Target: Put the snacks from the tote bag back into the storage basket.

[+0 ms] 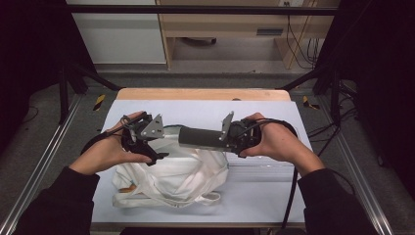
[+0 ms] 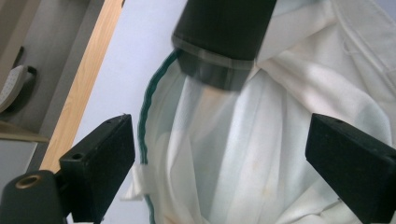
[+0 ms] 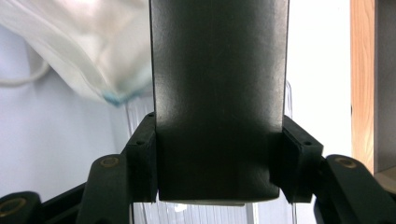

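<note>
Over the white cloth bag (image 1: 171,176), your right gripper (image 1: 230,136) clamps the dark cylinder (image 1: 201,138), held level; your left gripper (image 1: 147,142) sits released, nothing between its jaws.

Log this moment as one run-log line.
right gripper: shut on dark cylinder | left gripper: open, nothing between jaws | white cloth bag: lying under both
</note>
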### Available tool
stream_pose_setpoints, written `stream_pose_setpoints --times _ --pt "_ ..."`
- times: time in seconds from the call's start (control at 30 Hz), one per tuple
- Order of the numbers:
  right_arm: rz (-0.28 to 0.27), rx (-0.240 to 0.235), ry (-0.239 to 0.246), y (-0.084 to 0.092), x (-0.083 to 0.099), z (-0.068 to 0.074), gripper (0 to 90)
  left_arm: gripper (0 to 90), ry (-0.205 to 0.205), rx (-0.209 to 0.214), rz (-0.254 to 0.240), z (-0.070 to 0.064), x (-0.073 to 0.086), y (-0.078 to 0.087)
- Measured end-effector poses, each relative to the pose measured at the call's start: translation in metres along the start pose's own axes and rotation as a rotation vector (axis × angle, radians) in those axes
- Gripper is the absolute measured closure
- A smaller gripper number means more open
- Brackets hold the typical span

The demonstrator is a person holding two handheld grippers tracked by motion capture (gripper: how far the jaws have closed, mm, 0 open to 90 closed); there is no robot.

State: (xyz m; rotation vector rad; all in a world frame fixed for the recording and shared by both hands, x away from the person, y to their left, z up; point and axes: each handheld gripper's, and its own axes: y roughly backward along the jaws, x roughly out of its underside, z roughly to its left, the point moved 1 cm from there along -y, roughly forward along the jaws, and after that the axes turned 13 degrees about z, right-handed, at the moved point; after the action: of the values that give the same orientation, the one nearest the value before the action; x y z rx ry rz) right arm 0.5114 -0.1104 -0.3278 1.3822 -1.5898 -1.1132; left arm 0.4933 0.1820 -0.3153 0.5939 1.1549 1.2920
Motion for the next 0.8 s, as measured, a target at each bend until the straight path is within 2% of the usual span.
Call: stream_pose_setpoints --times 0.33,0.47,0.53,0.63,0.8 --pt "-0.021 -0.011 -0.051 -0.003 0.040 -0.014 43.1 8.6 0.091 -0.017 -0.021 0.003 0.027 -0.002" --pt "-0.026 -0.034 -0.062 -0.006 0.052 -0.018 43.1 7.6 0.114 -0.018 -0.029 0.006 0.036 -0.004" --pt "-0.027 -0.044 -0.056 -0.008 0.057 -0.021 43.1 7.4 0.132 -0.031 -0.036 0.008 0.039 -0.005" --pt "-0.034 -0.054 -0.059 -0.011 0.066 -0.025 43.2 6.7 0.153 -0.023 -0.056 0.011 0.045 -0.007" --pt "-0.047 -0.064 -0.052 -0.011 0.075 -0.027 43.1 6.7 0.194 -0.063 -0.050 0.010 0.059 -0.008"
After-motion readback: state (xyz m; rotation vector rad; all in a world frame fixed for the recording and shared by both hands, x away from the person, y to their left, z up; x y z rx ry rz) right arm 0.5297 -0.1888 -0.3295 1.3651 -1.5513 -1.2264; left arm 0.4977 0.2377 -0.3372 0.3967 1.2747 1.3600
